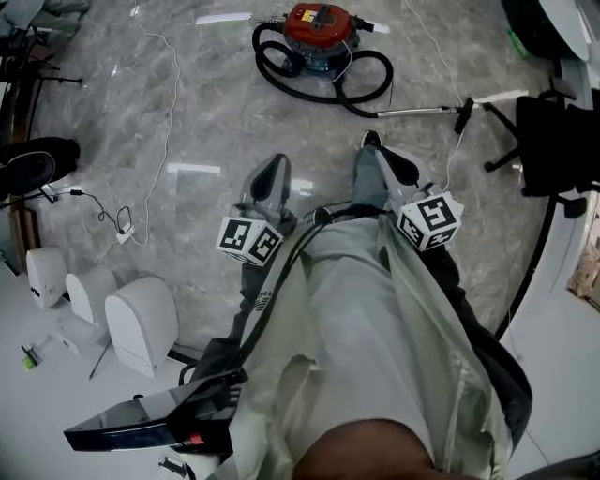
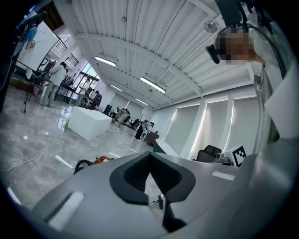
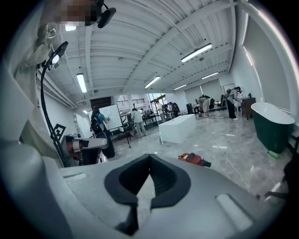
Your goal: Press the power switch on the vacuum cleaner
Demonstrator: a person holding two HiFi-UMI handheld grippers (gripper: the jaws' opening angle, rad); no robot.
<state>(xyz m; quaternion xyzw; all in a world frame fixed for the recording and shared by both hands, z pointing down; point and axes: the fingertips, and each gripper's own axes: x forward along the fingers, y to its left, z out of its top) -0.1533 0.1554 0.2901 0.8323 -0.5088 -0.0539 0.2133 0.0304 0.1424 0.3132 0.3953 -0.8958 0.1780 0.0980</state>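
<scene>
Head view: the red vacuum cleaner [image 1: 319, 28] stands on the grey marble floor [image 1: 216, 103] at the top of the frame, with its black hose [image 1: 272, 70] looped beside it. It is well apart from both grippers. The left gripper [image 1: 275, 167] and right gripper [image 1: 372, 143] are held side by side, pointing toward the vacuum cleaner. In each gripper view the jaw tips meet, with nothing between them.

Open floor [image 1: 216, 112] reaches the vacuum cleaner [image 1: 321, 28]; its hose [image 1: 277, 75] loops in front, with the wand [image 1: 422, 110] lying to the right.
</scene>
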